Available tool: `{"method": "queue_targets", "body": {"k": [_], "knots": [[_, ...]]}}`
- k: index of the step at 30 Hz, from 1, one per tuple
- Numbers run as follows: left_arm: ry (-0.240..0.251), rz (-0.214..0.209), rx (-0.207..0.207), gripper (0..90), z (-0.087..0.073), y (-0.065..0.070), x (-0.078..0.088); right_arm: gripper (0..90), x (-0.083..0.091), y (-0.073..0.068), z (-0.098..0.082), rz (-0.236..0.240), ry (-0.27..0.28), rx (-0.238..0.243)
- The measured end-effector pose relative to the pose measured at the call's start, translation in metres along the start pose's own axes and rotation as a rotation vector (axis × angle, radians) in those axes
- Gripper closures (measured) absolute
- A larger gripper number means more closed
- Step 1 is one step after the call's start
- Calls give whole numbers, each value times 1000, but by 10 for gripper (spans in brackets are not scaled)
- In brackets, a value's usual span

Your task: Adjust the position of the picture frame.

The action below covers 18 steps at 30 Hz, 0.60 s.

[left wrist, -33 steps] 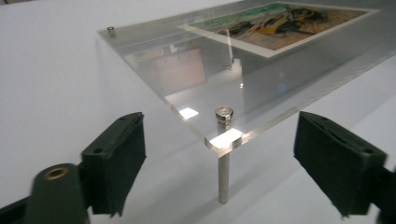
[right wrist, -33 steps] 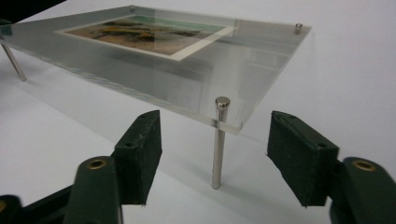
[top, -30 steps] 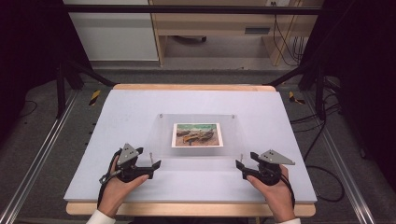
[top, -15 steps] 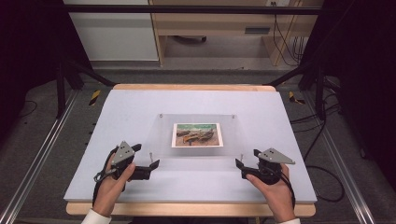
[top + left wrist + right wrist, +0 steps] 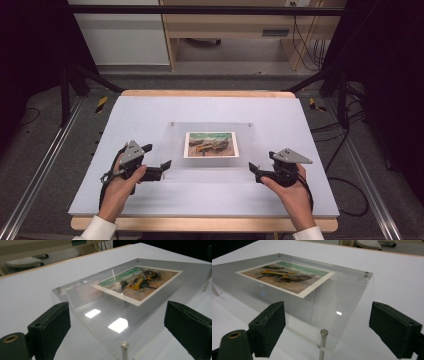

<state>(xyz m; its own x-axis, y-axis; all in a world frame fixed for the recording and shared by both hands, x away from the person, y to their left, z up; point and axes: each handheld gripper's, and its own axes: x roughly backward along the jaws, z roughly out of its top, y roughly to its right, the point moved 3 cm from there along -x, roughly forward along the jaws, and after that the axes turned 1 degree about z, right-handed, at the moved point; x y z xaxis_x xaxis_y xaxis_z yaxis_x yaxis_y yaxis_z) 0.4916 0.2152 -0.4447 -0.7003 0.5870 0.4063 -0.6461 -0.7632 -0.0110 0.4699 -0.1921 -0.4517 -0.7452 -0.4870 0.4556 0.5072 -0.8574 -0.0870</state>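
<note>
A clear acrylic picture frame [image 5: 212,145] lies in the middle of the white table [image 5: 150,115], raised on small metal corner pins, with a print of boats [image 5: 210,144] inside. My left gripper [image 5: 157,156] is open at the frame's near left corner. In the left gripper view its jaws [image 5: 120,323] stand wide on either side of a corner pin [image 5: 124,346], clear of it. My right gripper [image 5: 261,162] is open at the near right corner. Its jaws [image 5: 329,325] have just been opening, and a corner pin [image 5: 323,338] stands untouched between them.
The table's wooden front edge [image 5: 200,223] runs just behind both hands. Metal rails [image 5: 45,165] run along both sides of the table. A desk and cables [image 5: 300,40] stand beyond the far edge.
The left hand has lifted its gripper and moved it a little away from the front edge, toward the frame's corner. The right hand has stayed in place.
</note>
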Motion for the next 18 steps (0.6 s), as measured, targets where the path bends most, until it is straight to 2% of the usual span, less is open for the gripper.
{"method": "queue_targets", "body": {"k": [3,4,8,11,18], "knots": [[-22,-34,63,69,-2,-5,-6,103,-6,1,3,22,-4,11],[-22,-34,63,77,-2,-5,-6,93,-9,1,3,36,-11,10],[-38,-56,132,51,-3,-8,-13,109,-16,3,4,59,-28,3],[-61,-59,129,38,-3,-9,-18,125,-18,5,5,73,-35,-8],[-82,-75,162,36,-6,-9,-24,148,-24,7,9,78,-62,-25]]}}
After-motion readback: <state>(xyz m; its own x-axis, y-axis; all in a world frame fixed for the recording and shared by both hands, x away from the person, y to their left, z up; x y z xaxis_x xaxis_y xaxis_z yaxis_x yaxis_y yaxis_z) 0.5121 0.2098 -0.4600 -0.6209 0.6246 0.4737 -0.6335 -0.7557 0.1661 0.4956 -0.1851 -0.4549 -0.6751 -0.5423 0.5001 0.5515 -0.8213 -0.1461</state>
